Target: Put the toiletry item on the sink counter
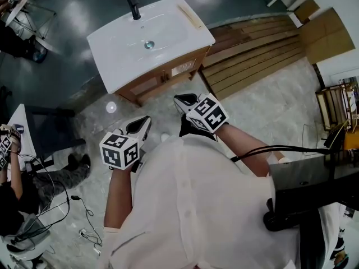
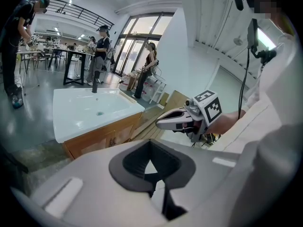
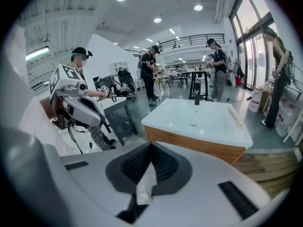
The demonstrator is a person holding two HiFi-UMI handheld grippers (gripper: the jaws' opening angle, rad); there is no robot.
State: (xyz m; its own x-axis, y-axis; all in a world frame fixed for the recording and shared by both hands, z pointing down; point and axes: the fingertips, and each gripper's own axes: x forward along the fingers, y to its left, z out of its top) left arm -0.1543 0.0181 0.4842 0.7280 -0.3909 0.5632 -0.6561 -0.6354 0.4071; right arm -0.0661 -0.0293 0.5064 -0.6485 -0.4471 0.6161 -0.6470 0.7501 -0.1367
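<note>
Both bare forearms are bent and held out in front of the white shirt (image 1: 190,206), elbows tucked, with the person facing the white-topped wooden sink desk (image 1: 118,52). The left gripper (image 1: 143,123) sits lower and closer to the body, its marker cube facing up and its nose angled toward the desk. The right gripper (image 1: 184,101) rides a little higher and nearer the desk's wooden front, and it is also aimed that way. Both are over the pale mottled floor (image 1: 252,111), clear of the desk and touching nothing on it. In the left gripper view the jaws are drawn together at the tips, with nothing I can make out pinched between them. In the right gripper view the jaws are closed tight on a small white squeeze tube (image 3: 144,183). They clamp its flat upper end, so the body hangs down toward the camera with the round cap lowest. So the toiletry item is in the right gripper, off the desk. On the desk top itself stand a black faucet (image 1: 133,7) at the far edge and a long pale strip (image 1: 189,17) along the right rim. A slatted wooden platform (image 1: 258,55) lies just to the desk's right.
</note>
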